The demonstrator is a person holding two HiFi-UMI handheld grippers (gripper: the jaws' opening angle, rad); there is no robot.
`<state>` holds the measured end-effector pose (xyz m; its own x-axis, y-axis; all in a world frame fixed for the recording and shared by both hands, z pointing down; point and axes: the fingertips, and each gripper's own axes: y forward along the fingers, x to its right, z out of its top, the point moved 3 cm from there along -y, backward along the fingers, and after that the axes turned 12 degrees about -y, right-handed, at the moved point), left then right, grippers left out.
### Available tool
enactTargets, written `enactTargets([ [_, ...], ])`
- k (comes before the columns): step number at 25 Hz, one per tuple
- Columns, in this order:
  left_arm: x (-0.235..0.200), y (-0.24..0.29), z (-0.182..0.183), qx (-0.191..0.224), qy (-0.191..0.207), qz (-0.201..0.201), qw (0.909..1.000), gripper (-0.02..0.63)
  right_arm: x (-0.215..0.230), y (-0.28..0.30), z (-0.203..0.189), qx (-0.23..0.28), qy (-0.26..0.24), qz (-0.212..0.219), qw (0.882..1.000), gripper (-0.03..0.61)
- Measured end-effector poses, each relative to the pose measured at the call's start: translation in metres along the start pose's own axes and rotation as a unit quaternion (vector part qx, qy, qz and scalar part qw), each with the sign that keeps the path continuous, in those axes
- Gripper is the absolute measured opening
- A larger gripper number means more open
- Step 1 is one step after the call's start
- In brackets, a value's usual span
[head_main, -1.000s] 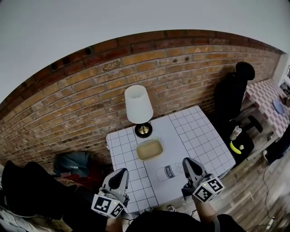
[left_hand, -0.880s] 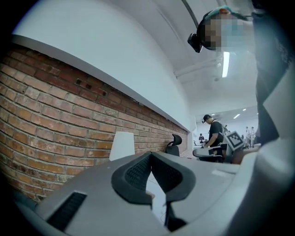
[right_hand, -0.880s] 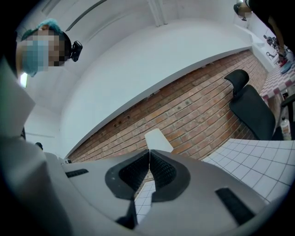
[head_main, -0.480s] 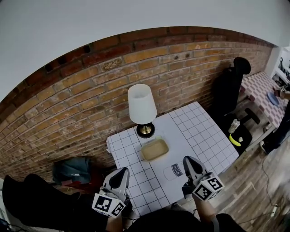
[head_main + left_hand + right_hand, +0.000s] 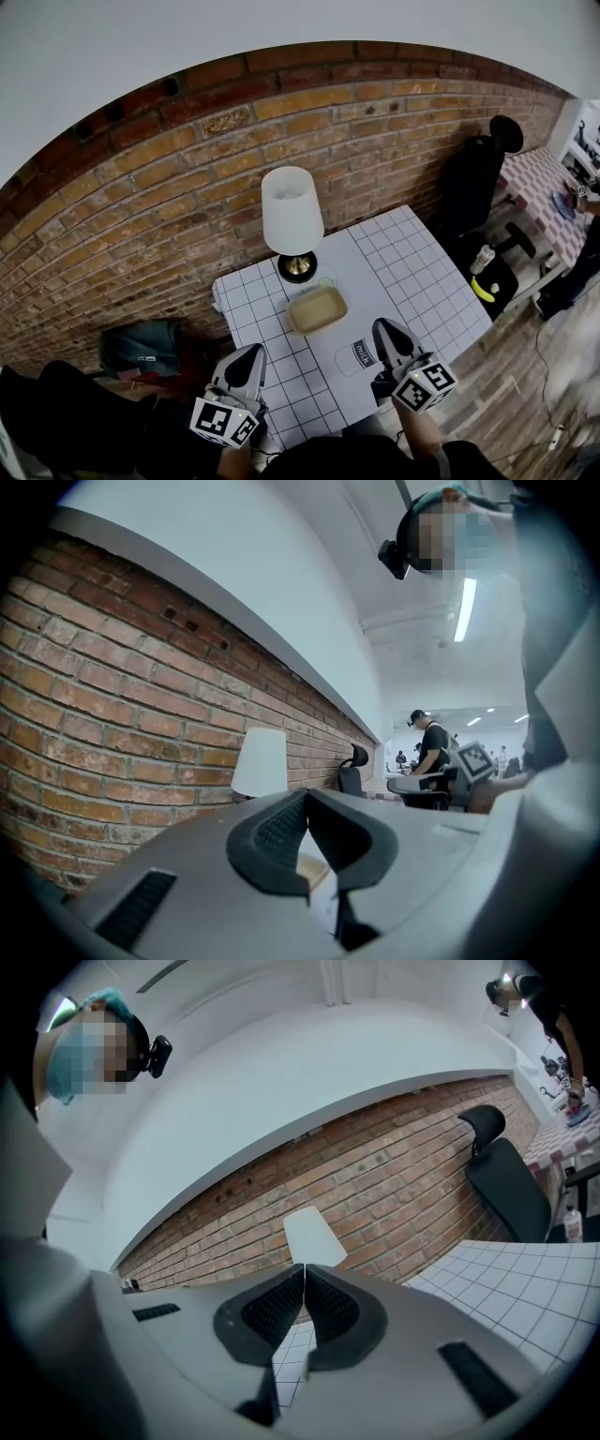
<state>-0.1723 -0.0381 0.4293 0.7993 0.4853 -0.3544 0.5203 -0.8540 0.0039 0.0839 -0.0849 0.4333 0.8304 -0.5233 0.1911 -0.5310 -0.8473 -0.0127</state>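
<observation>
A white table (image 5: 412,272) with a black grid stands against a brick wall. On it are a lamp with a white shade (image 5: 291,211), a shallow tan tray (image 5: 316,309) and a clear bottle (image 5: 355,354) labelled milk, lying on its side. My left gripper (image 5: 250,358) hangs over the table's near left corner, jaws shut and empty. My right gripper (image 5: 386,333) is shut and empty too, just right of the bottle. The lamp shade (image 5: 261,761) shows beyond the left jaws, and the lamp shade (image 5: 314,1235) also rises above the right jaws.
A black office chair (image 5: 478,192) stands right of the table, with a bottle (image 5: 482,260) and a yellow object (image 5: 485,304) on a black seat beside it. A grey-blue bag (image 5: 141,344) lies on the floor at left. A chequered table (image 5: 539,187) is far right.
The table and its things have shifted slightly left and up in the head view as the head moved. Both grippers stay shut in about the same place.
</observation>
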Motion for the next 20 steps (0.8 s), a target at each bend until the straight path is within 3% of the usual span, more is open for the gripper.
enactTargets([
  [12,-0.006,0.044,-0.02,-0.001,-0.016,0.077,0.9969,0.01,0.048,0.049,-0.009,-0.035,-0.002,0.052,0.998,0.005],
  [20,-0.018,0.065,-0.032,0.005,-0.027,0.108,0.9938,0.009,0.068,0.072,-0.024,-0.048,-0.003,0.07,0.996,0.005],
])
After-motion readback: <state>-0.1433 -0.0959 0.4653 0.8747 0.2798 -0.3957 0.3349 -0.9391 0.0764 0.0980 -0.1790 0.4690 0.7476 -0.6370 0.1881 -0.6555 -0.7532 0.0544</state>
